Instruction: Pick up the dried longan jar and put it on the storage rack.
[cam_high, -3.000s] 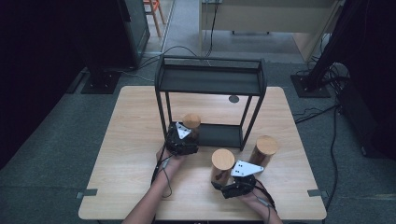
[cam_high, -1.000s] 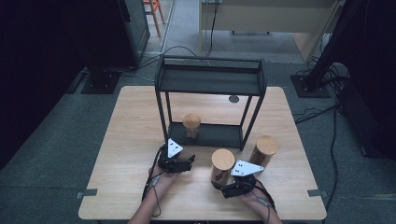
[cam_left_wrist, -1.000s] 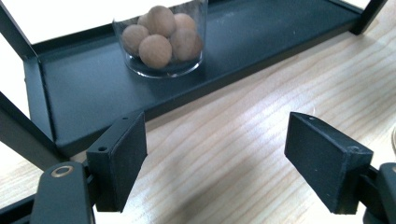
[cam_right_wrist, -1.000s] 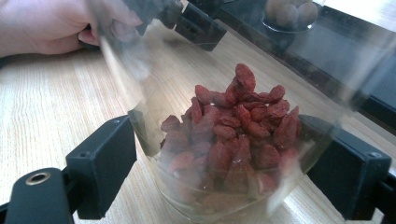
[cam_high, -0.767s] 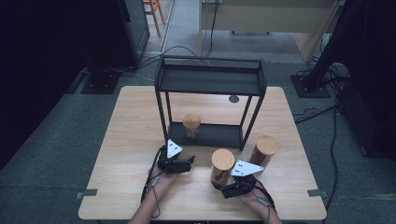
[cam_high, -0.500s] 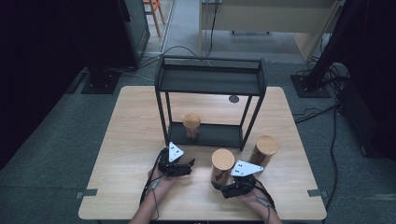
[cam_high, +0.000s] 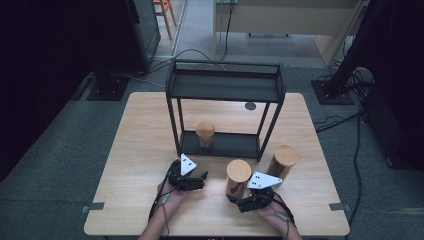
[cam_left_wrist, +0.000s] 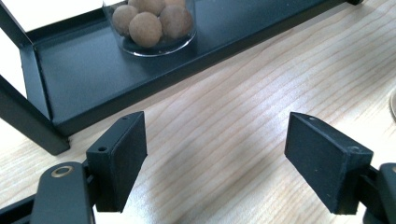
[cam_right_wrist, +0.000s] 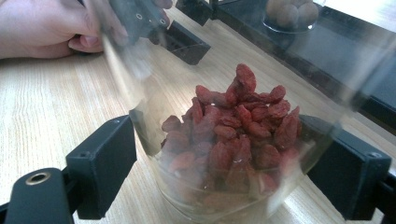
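Shelf jar (cam_high: 205, 135) unheld, left tool (cam_high: 192, 181) withdrawn, jaws apart

Left gripper (cam_left_wrist: 215, 161): jaws spread wide, nothing between them, over bare wooden bench (cam_left_wrist: 243, 126). Beyond the jaws, the black metal rack's bottom shelf (cam_left_wrist: 93, 70) rests on the bench. Clear glass jar (cam_left_wrist: 149, 28) of round brown balls stands on that shelf. Rack leg (cam_left_wrist: 25, 126) left of the jaws.

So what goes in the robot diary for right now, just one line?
left gripper: open, empty, on table | right gripper: jaws around jar of red berries | jar of brown balls: on rack's lower shelf
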